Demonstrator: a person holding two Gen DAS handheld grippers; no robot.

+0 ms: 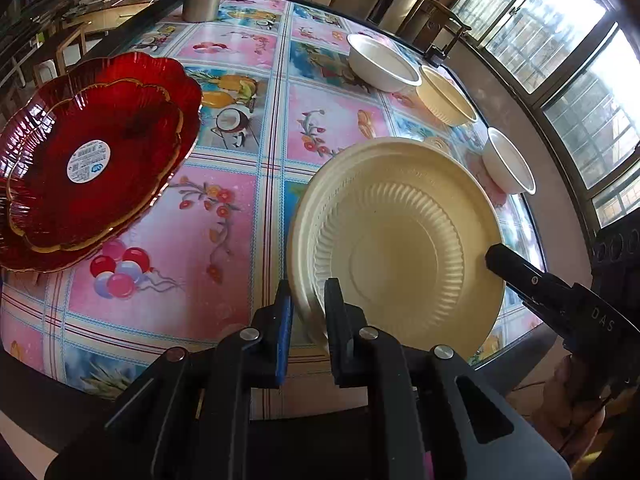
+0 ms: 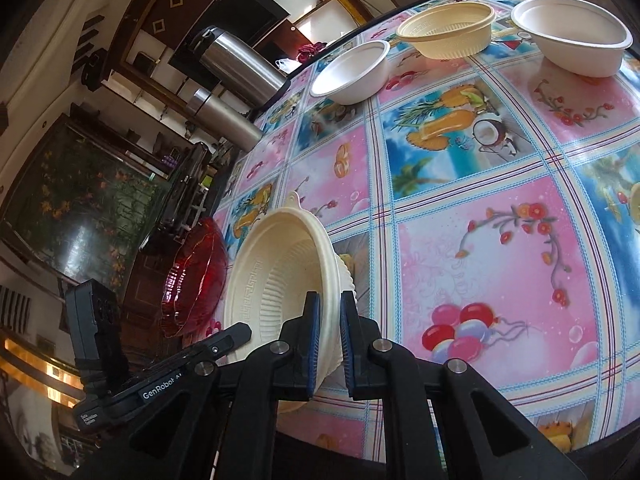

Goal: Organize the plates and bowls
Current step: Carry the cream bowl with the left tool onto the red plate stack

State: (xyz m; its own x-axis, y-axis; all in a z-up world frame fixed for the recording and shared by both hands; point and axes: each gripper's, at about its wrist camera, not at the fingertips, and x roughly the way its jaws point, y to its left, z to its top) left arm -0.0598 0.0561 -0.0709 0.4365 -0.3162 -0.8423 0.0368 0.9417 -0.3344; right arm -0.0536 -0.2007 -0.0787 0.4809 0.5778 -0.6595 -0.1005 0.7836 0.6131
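A cream ribbed plate [image 1: 400, 240] is held tilted above the table by both grippers. My left gripper [image 1: 308, 312] is shut on its near rim. My right gripper [image 2: 330, 328] is shut on the opposite rim of the same plate [image 2: 280, 280]; one of its fingers [image 1: 516, 268] shows in the left wrist view. Two stacked red glass plates [image 1: 92, 160] sit at the table's left edge, also in the right wrist view [image 2: 196, 280]. Three bowls stand at the far side: a white bowl [image 1: 384, 64], a cream bowl [image 1: 446, 96] and a white bowl [image 1: 508, 160].
The table [image 2: 480, 220] has a pink and blue picture cloth. Two steel flasks [image 2: 236, 64] stand at its far corner. A metal clamp [image 1: 440, 36] sits on the table edge near the window. The left gripper's body [image 2: 160, 380] shows in the right wrist view.
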